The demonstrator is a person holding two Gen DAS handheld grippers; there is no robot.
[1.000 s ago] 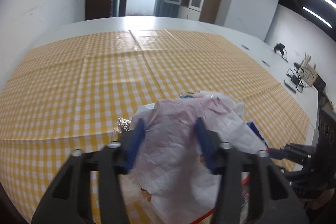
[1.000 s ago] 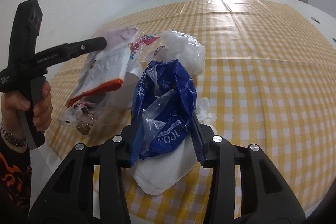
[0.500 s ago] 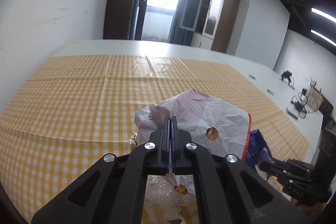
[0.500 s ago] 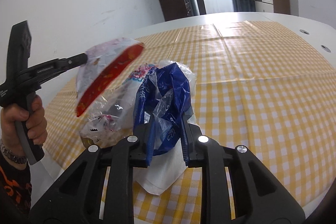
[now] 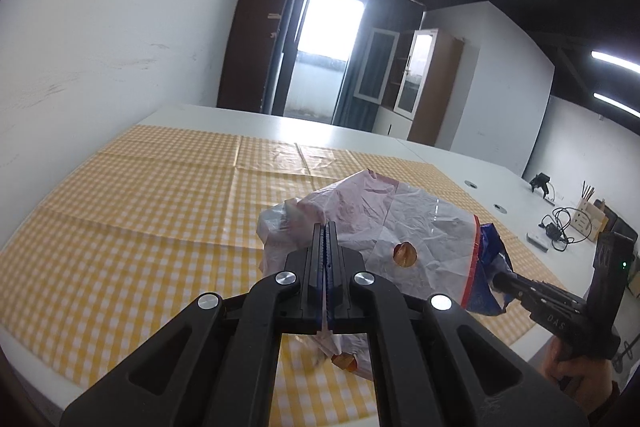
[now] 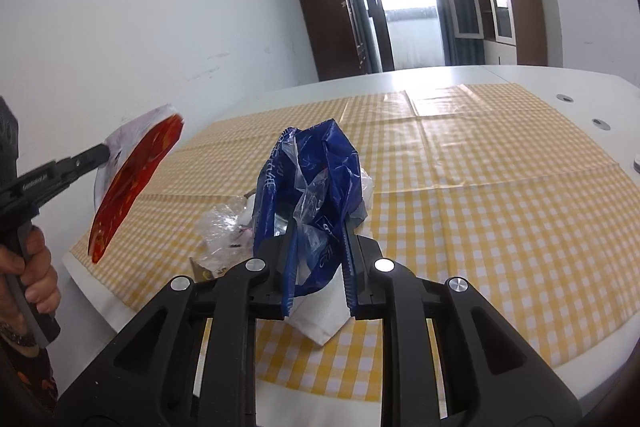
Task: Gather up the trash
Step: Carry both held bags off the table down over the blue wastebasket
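The left gripper [image 5: 327, 263] had its fingers pinched tight on a red-edged white wrapper [image 5: 420, 239], lifted off the checked table [image 6: 500, 187]. The right gripper [image 6: 318, 259] clamped a crumpled blue plastic bag [image 6: 316, 167], apparently raised too.

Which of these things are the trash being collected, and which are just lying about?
Trash being collected:
- red and white wrapper, in the left gripper
- blue plastic bag, in the right gripper
- clear crumpled plastic
- white napkin

Lying about:
- cables
- cardboard box
- checked tablecloth
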